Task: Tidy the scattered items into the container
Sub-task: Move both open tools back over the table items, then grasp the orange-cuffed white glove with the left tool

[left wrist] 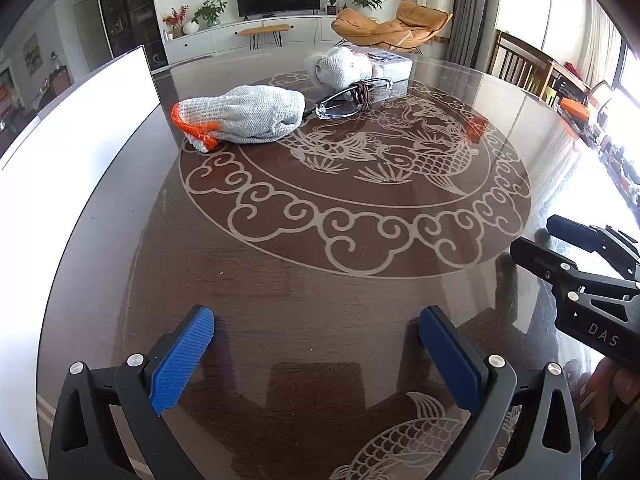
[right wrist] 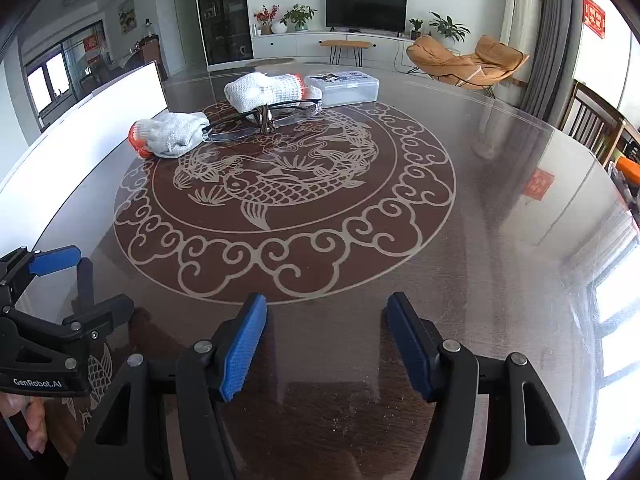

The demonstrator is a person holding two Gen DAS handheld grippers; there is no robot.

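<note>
On the far side of the round glass-topped table [left wrist: 304,280] lie a grey knit glove with an orange cuff [left wrist: 240,116] [right wrist: 170,136], a second grey glove [left wrist: 340,66] [right wrist: 266,88], clear safety glasses [left wrist: 352,98] [right wrist: 264,122] with a brown cord coiled on them, and a clear plastic box [left wrist: 394,64] [right wrist: 344,86]. My left gripper [left wrist: 316,356] hovers open above the near part of the table with nothing between its blue pads. My right gripper [right wrist: 326,346] is also open and holds nothing. Each gripper shows at the edge of the other's view.
A large white board [left wrist: 80,128] [right wrist: 100,104] stands at the table's left edge. Wooden chairs [right wrist: 592,128] stand at the right. Behind the table are an orange lounge chair [right wrist: 468,60], a TV and potted plants. A hand [right wrist: 28,420] holds the left gripper's handle.
</note>
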